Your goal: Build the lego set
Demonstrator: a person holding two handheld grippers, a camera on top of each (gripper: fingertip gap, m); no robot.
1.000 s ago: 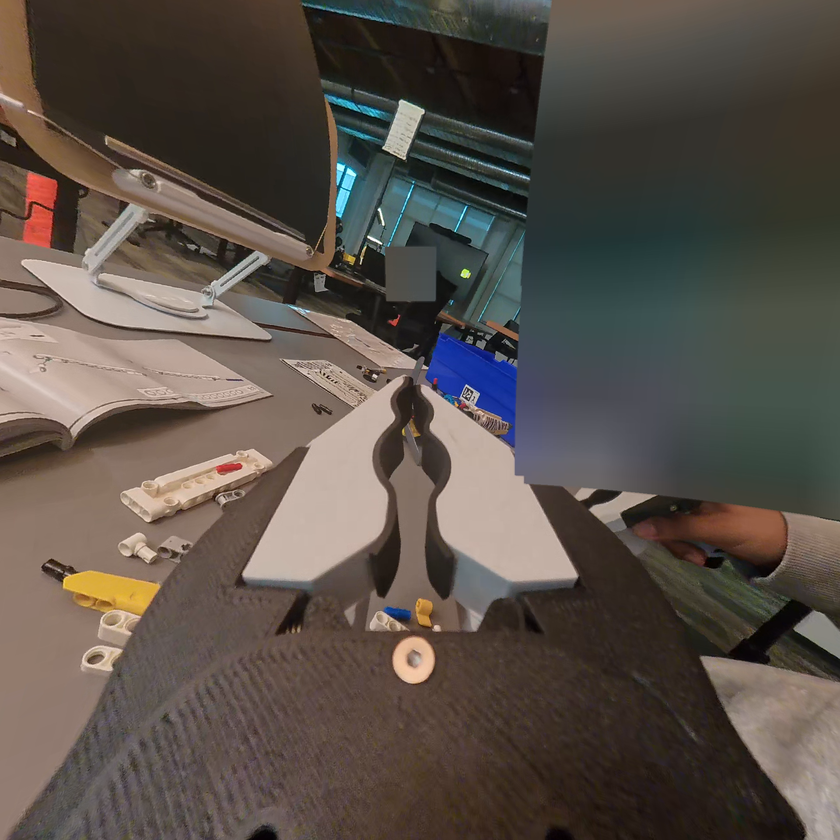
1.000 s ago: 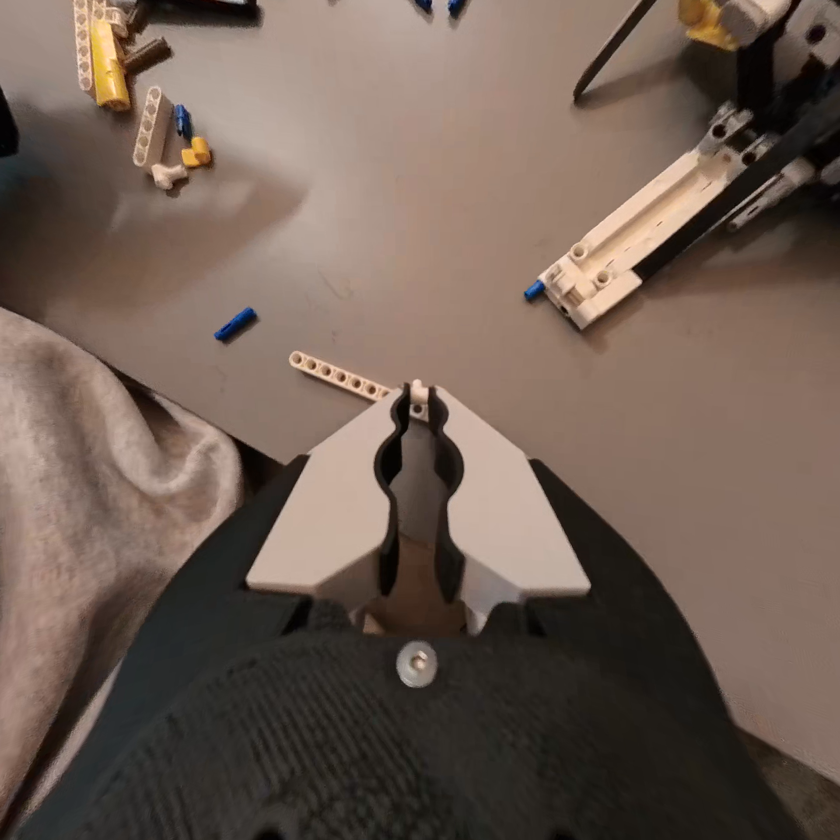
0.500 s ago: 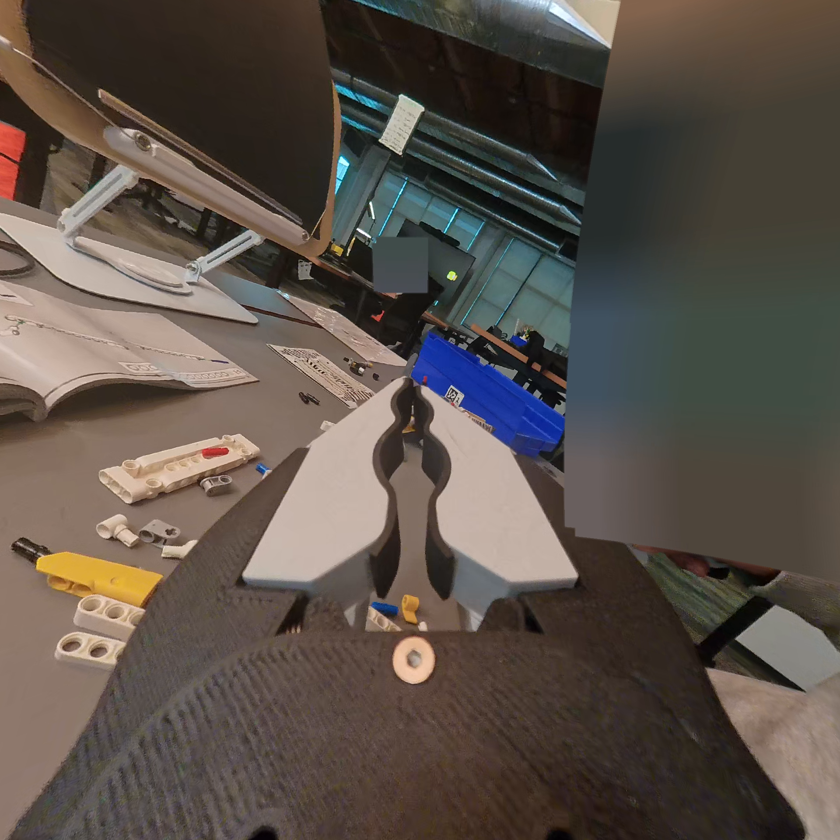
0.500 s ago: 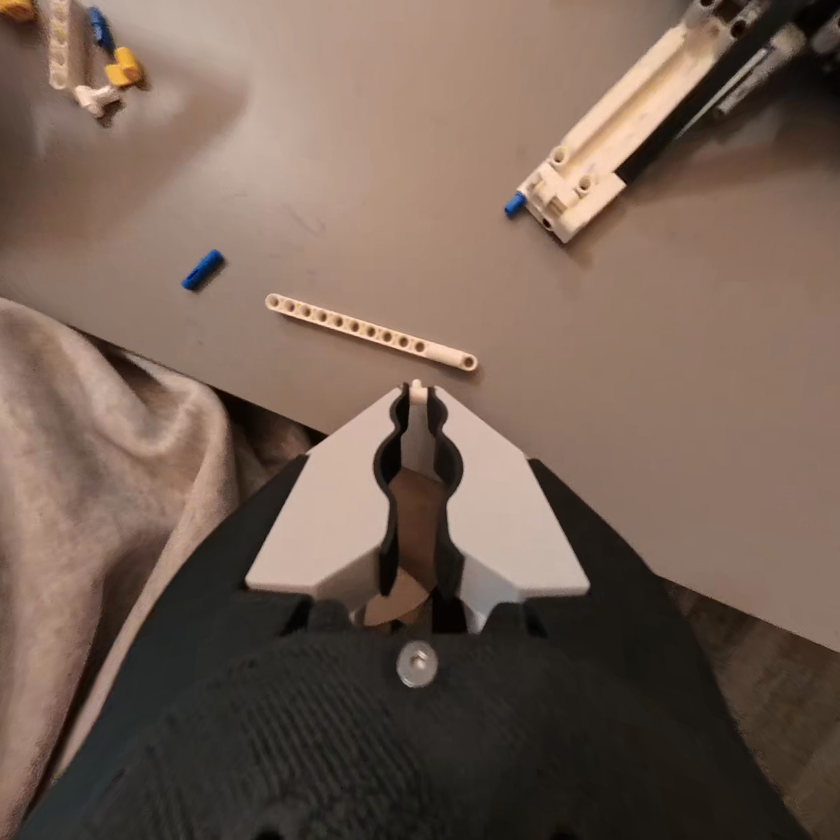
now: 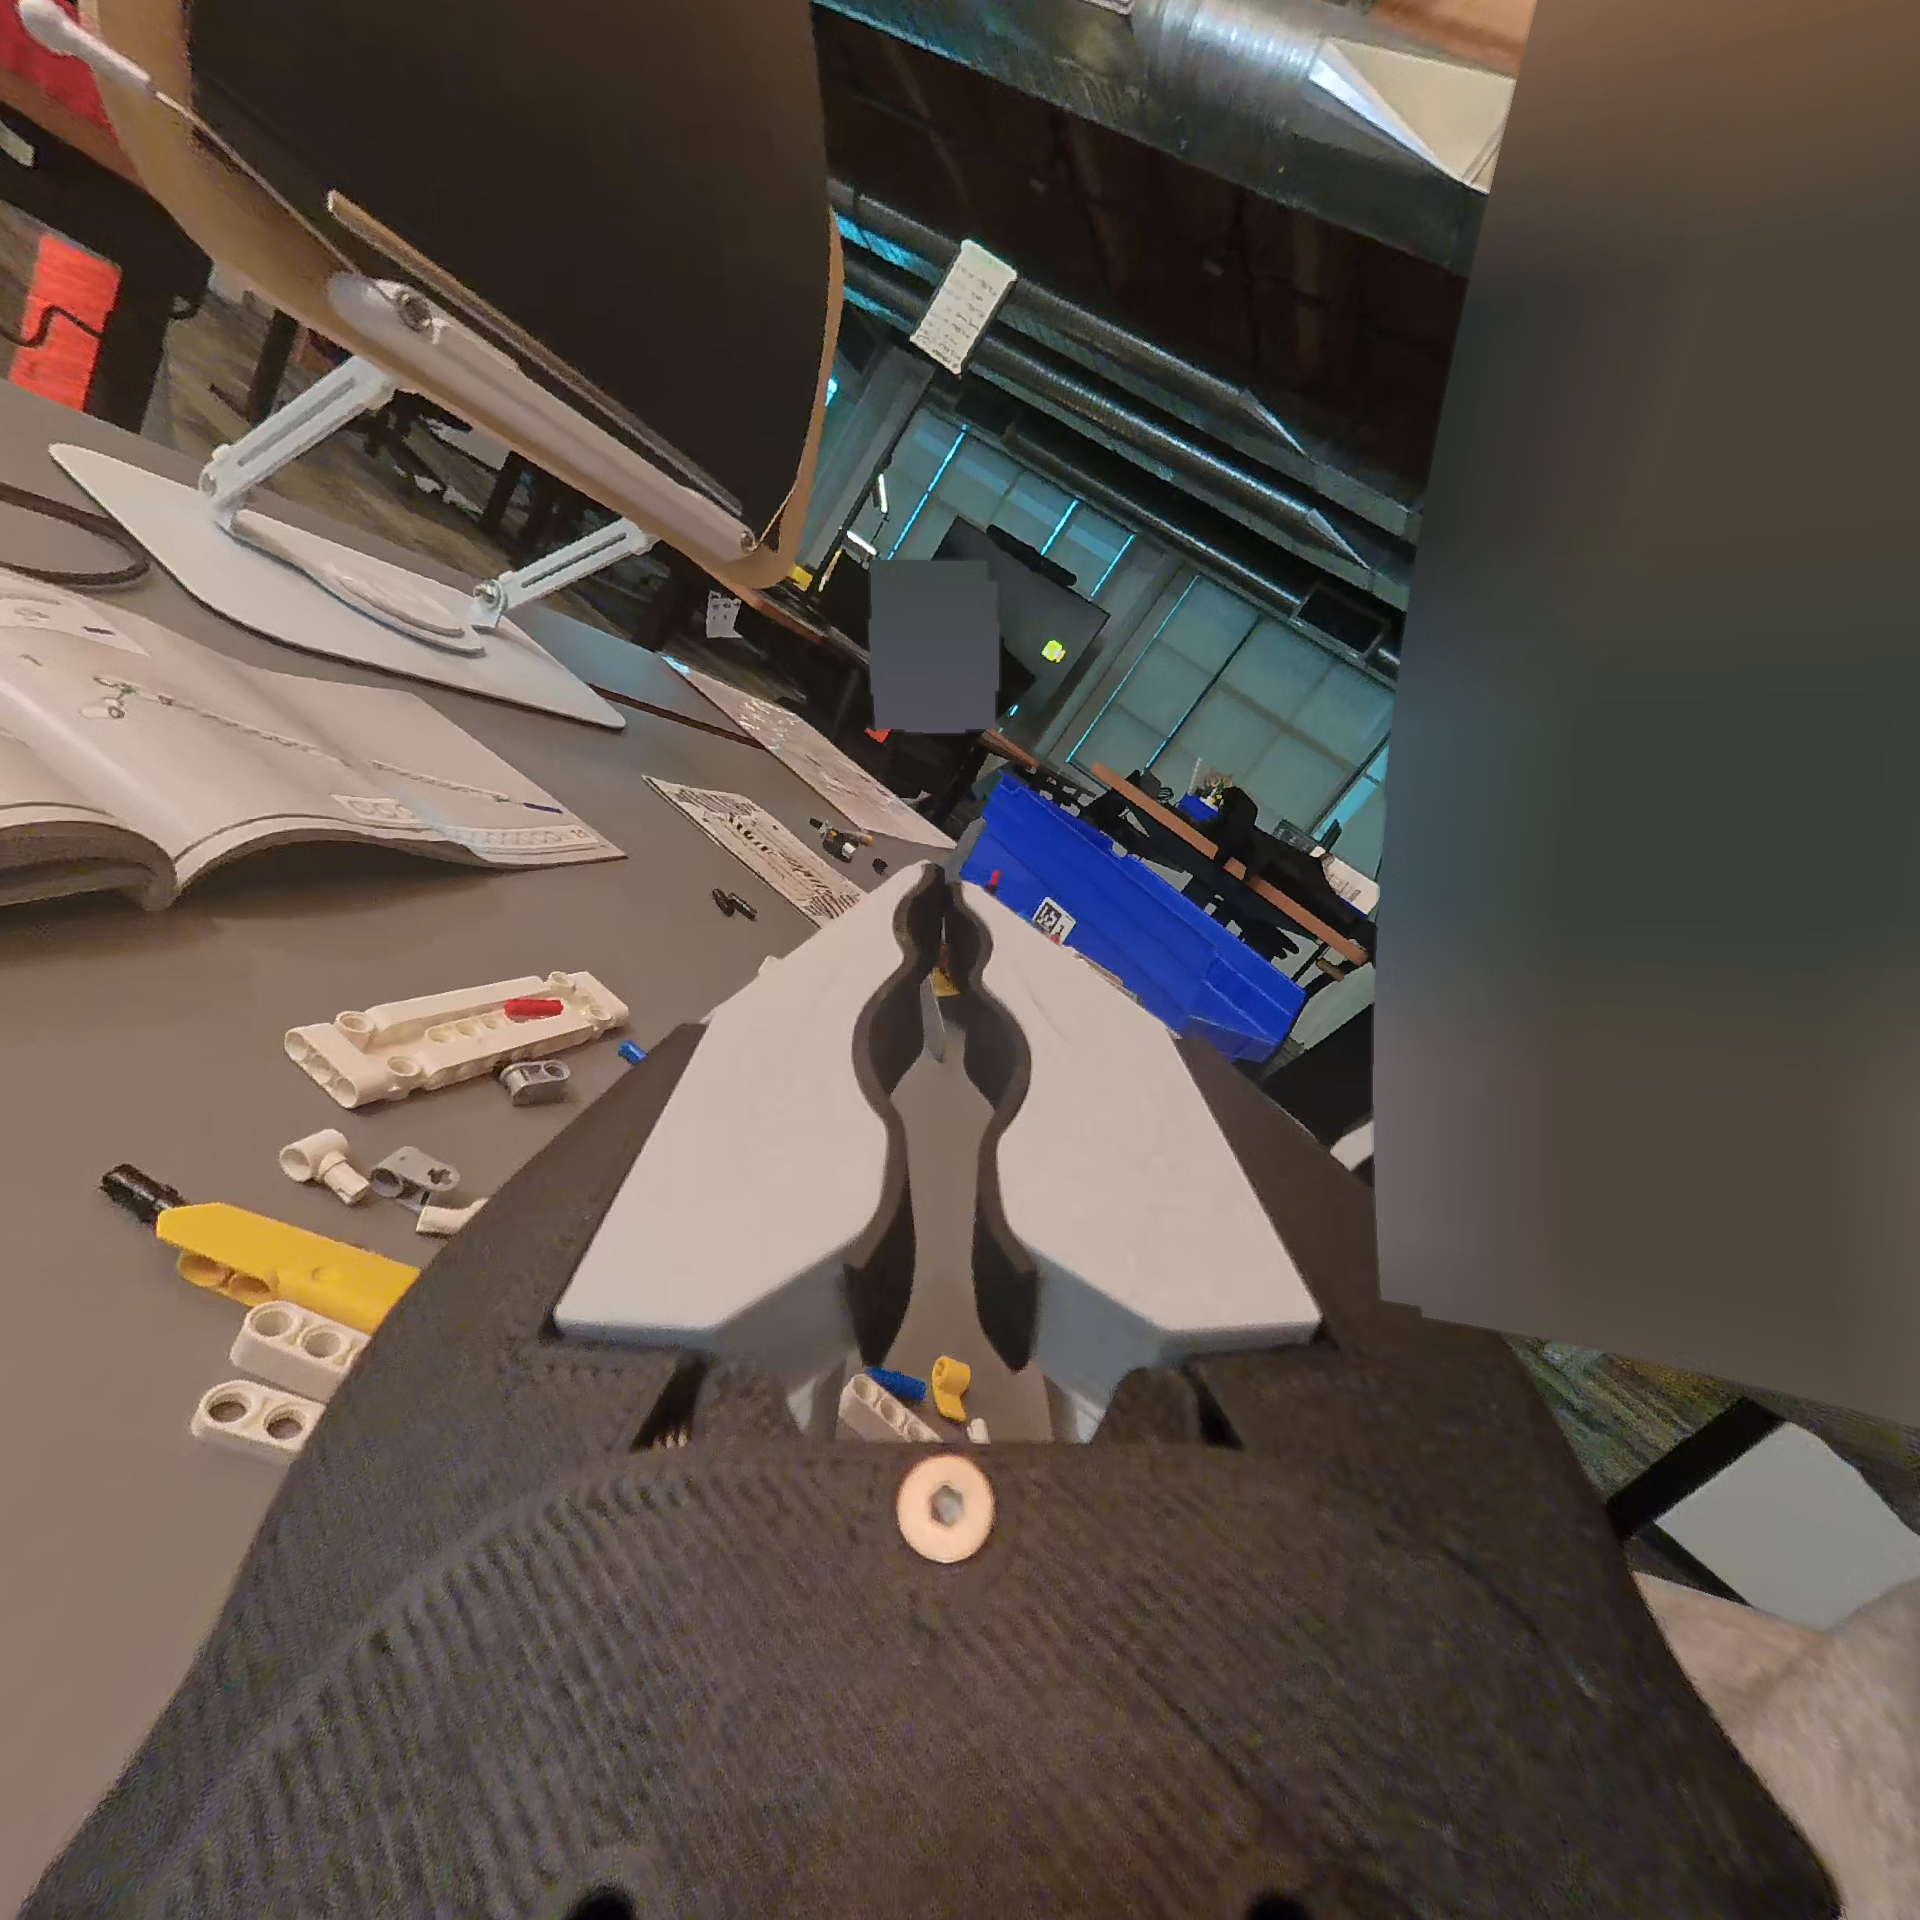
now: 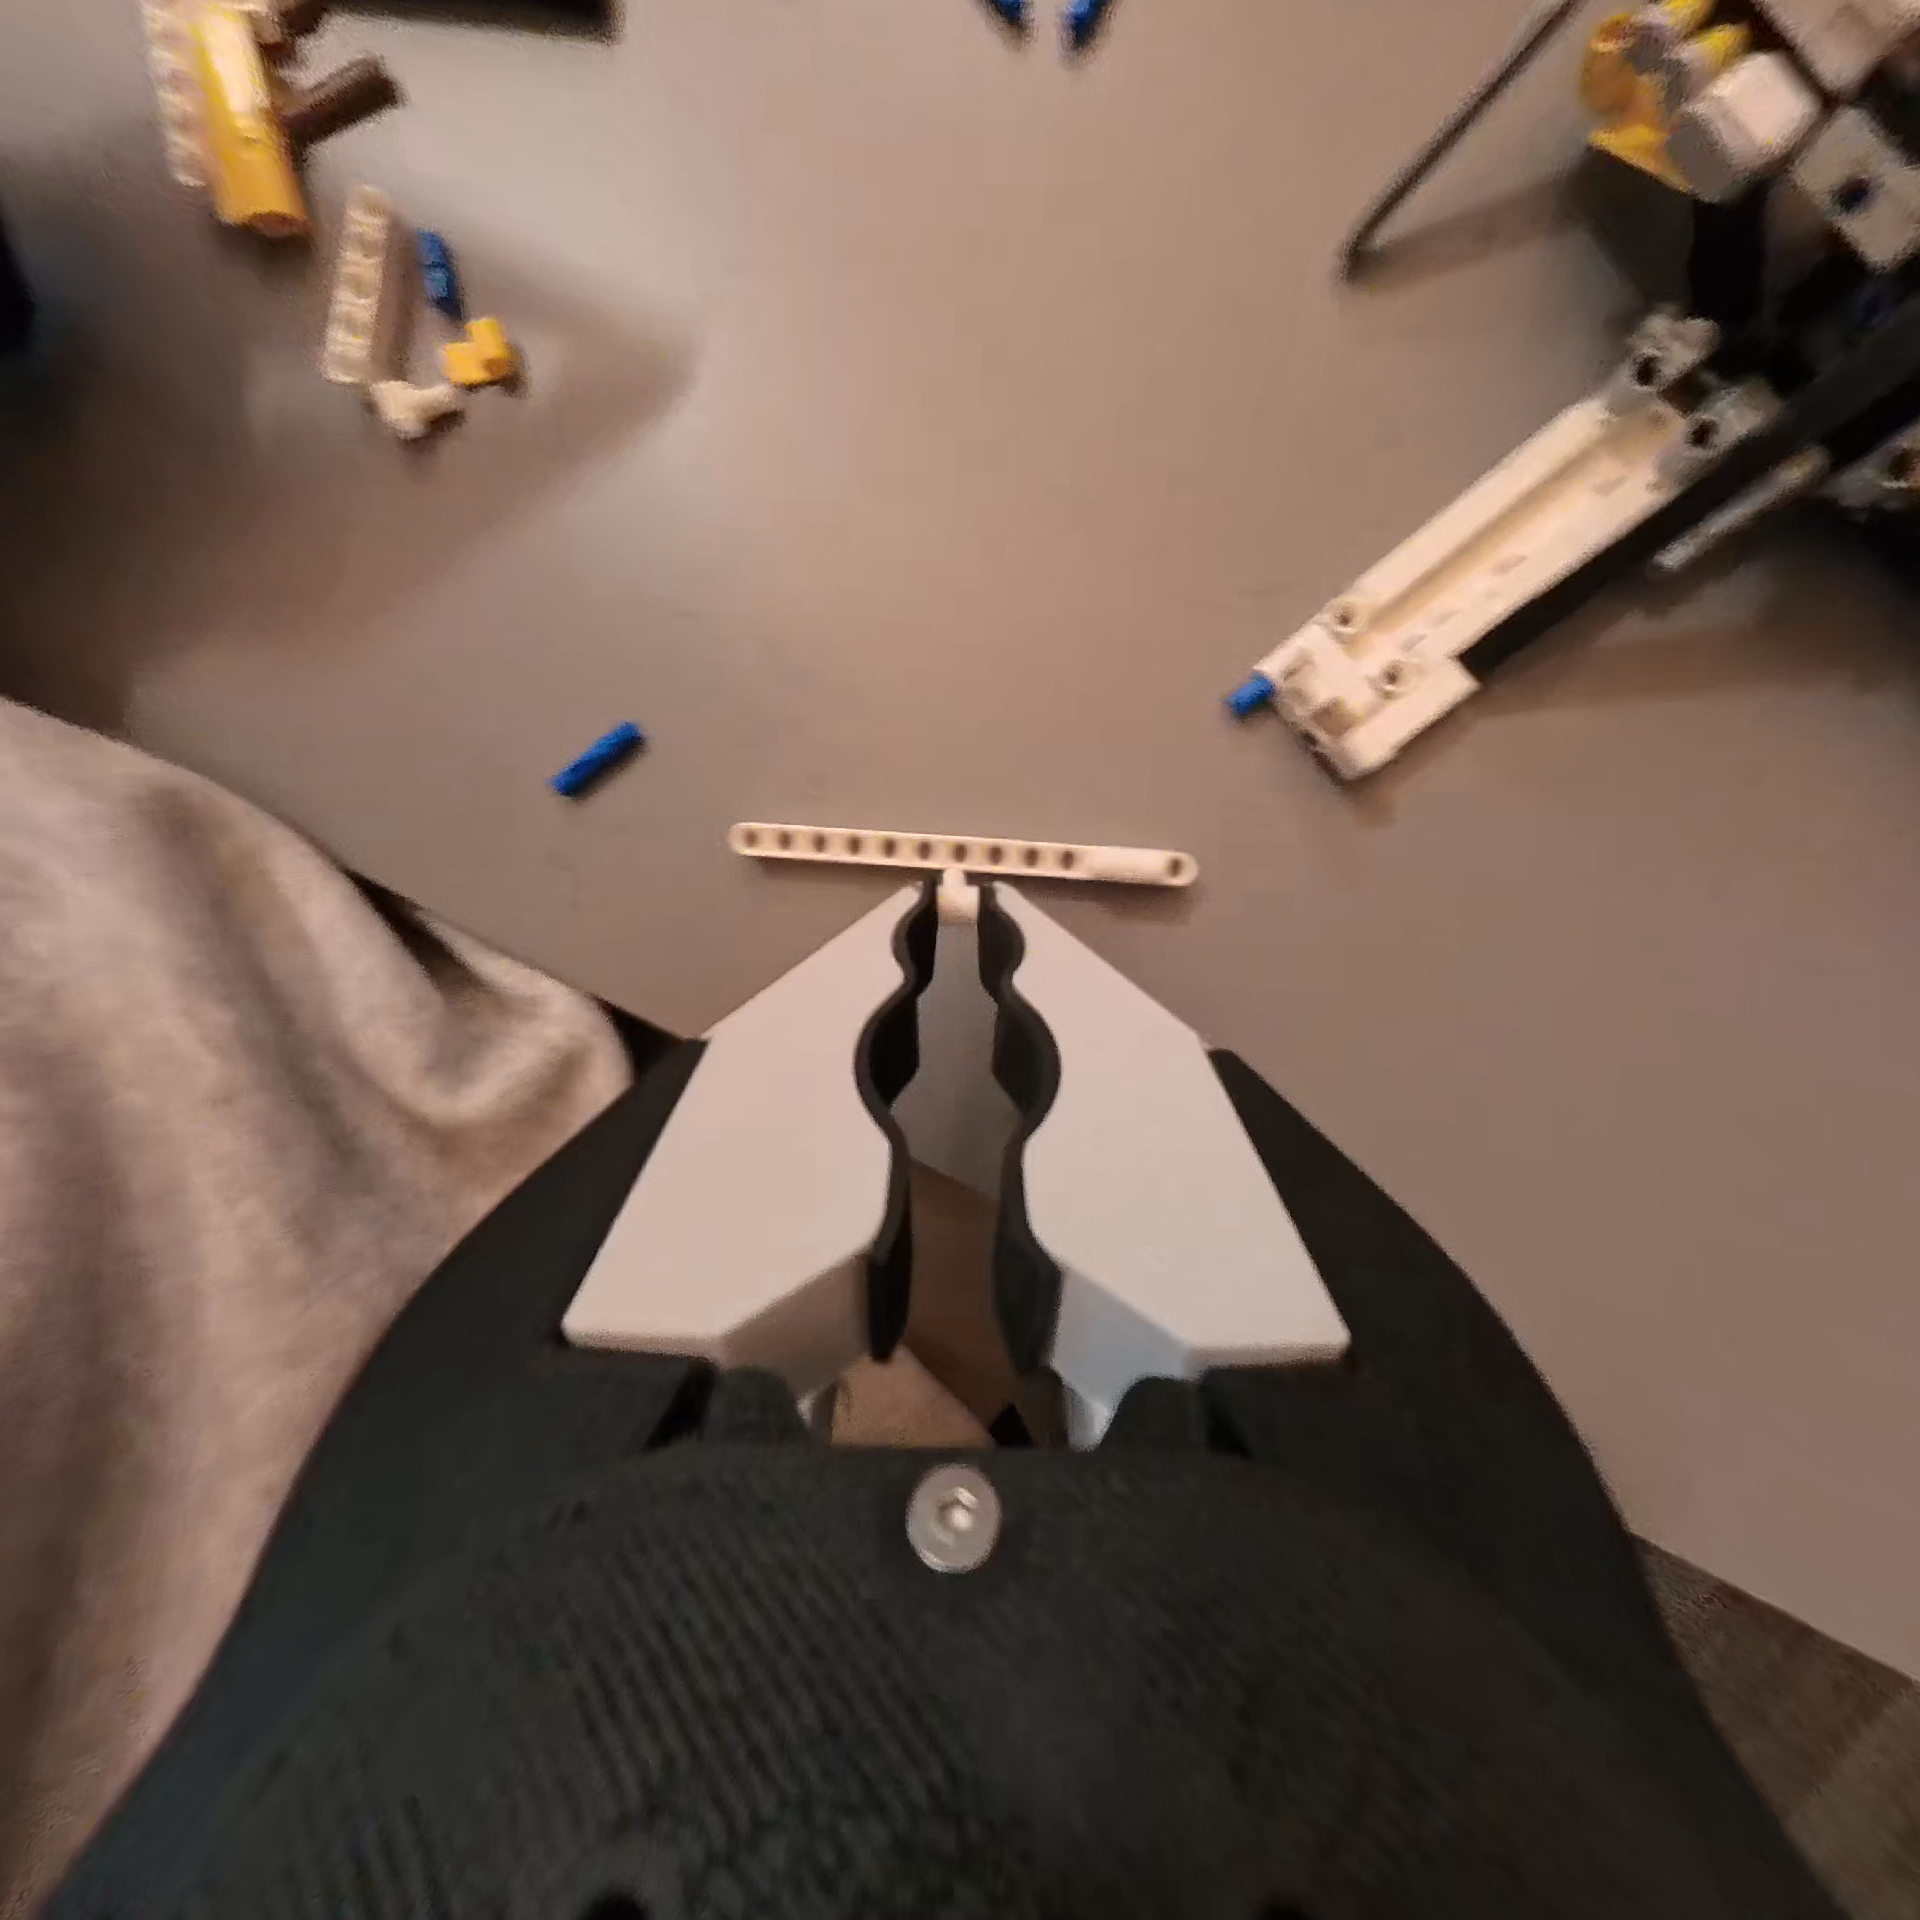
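Observation:
In the right wrist view my right gripper (image 6: 957,896) is shut on a small white connector (image 6: 957,902) whose peg sticks out past the tips. It hovers just on the near side of a long white holed beam (image 6: 961,853) lying crosswise on the grey table (image 6: 935,520). The part-built white and black model (image 6: 1455,592) lies at the right. In the left wrist view my left gripper (image 5: 940,904) is shut, with a thin grey piece (image 5: 932,1023) pinched between the pads, held above the table.
A blue pin (image 6: 597,758) lies left of the beam; a yellow and white cluster (image 6: 364,291) sits farther back. The left wrist view shows a white panel (image 5: 457,1029), a yellow panel (image 5: 281,1262), an open booklet (image 5: 260,769), a tablet stand (image 5: 343,582) and a blue bin (image 5: 1122,935). A grey sleeve (image 6: 208,1143) is at the table's near edge. The grippers' ends are close to 25 cm from one another.
My right gripper pulled back toward the table edge, then came forward again; the white beam now lies square across its tips. The left gripper only swung slightly and stays shut.

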